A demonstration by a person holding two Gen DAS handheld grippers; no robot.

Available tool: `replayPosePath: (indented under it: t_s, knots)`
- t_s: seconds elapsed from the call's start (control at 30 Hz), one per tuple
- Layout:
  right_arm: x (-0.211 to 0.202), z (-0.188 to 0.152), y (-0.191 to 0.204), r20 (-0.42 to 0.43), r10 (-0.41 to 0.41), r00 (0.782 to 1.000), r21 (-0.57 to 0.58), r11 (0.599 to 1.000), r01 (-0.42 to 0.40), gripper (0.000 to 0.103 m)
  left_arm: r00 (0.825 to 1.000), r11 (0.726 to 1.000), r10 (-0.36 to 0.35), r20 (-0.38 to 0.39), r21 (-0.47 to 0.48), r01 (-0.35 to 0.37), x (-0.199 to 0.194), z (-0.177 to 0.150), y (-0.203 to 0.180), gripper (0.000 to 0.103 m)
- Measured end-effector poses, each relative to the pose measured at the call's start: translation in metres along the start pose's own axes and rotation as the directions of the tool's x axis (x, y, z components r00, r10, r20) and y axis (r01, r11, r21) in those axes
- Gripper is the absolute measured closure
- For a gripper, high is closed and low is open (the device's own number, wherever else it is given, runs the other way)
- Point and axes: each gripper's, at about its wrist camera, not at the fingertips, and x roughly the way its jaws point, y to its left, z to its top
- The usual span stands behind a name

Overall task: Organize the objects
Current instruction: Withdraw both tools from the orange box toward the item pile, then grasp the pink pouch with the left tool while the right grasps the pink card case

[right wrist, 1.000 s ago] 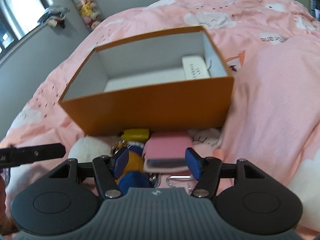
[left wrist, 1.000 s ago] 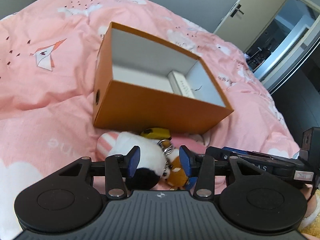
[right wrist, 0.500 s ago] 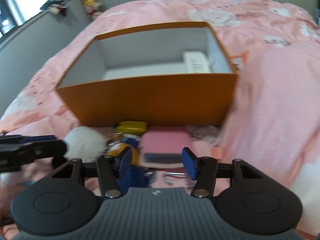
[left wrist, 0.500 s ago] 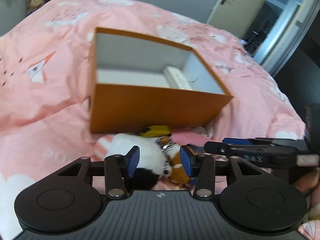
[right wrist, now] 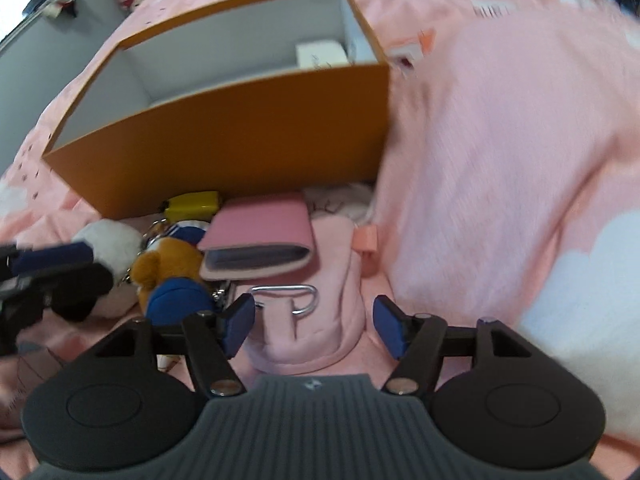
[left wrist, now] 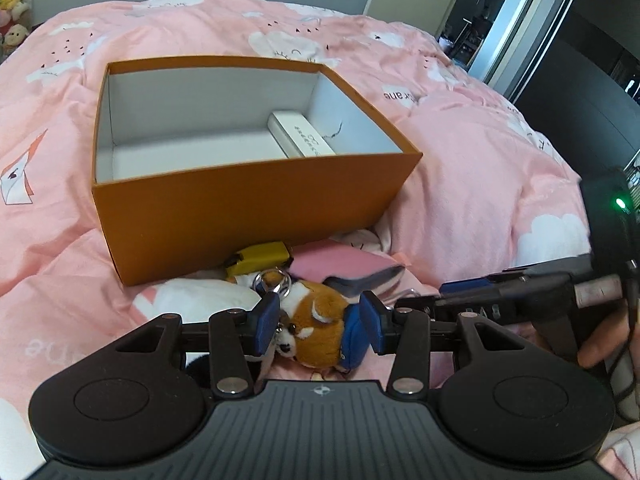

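An open orange box with white inside sits on the pink bed; a white case lies in it. In front of it lies a pile: a yellow item, a pink wallet, a white plush, a brown bear keychain with a blue pouch, and a pink pouch with a metal clip. My left gripper is open, its pads on either side of the bear keychain. My right gripper is open, straddling the pink pouch. The box also shows in the right wrist view.
The pink cloud-print duvet bulges to the right of the box. The right gripper's fingers show at the right in the left wrist view. A doorway and dark wardrobe stand beyond the bed. Plush toys sit on a far shelf.
The left gripper has shifted right from the white plush onto the bear keychain. The right gripper has pulled back and right, opened wider, and now frames the pink pouch.
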Motion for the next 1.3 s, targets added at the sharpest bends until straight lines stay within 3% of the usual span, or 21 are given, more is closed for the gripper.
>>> replayPosePath:
  t_s: [0.2,0.33,0.5,0.8,0.93,1.03,1.13,1.3]
  knots:
    - [0.014,-0.001,-0.01,-0.048,0.067,0.997,0.069,0.996,-0.064,0.043,1.0,0.999,0.0,-0.006,-0.037,0.0,0.001,-0.003,0.005,0.051]
    - [0.008,-0.003,-0.007,-0.028,0.057,0.998,0.054,0.997,-0.055,0.057,1.0,0.999,-0.007,-0.007,-0.032,0.007,0.002,-0.004,0.003,0.051]
    - [-0.005,-0.002,-0.005,0.021,0.041,0.999,0.042,0.998,-0.042,0.065,1.0,1.0,-0.01,-0.002,-0.03,0.01,0.001,-0.003,0.003,0.051]
    - [-0.051,0.001,-0.011,0.144,-0.055,0.988,-0.015,0.998,0.058,0.067,0.999,0.999,-0.034,0.002,-0.021,0.034,0.003,0.006,0.003,0.051]
    - [-0.071,0.006,-0.009,0.237,-0.107,0.966,-0.046,0.992,0.121,0.067,0.999,0.999,-0.041,0.017,-0.016,0.042,0.002,0.01,0.001,0.051]
    - [-0.075,0.008,0.006,0.292,-0.157,0.943,-0.141,0.968,0.205,0.067,0.998,0.999,-0.049,0.024,-0.02,0.05,0.001,0.012,0.001,0.051]
    - [-0.057,0.008,0.01,0.27,-0.184,0.945,-0.19,0.952,0.239,0.067,0.999,0.999,-0.048,0.023,-0.024,0.048,0.001,0.011,0.002,0.051]
    - [-0.039,0.01,-0.007,0.197,-0.177,0.964,-0.13,0.97,0.205,0.059,0.999,0.998,-0.051,0.009,-0.029,0.051,0.005,0.012,0.002,0.051]
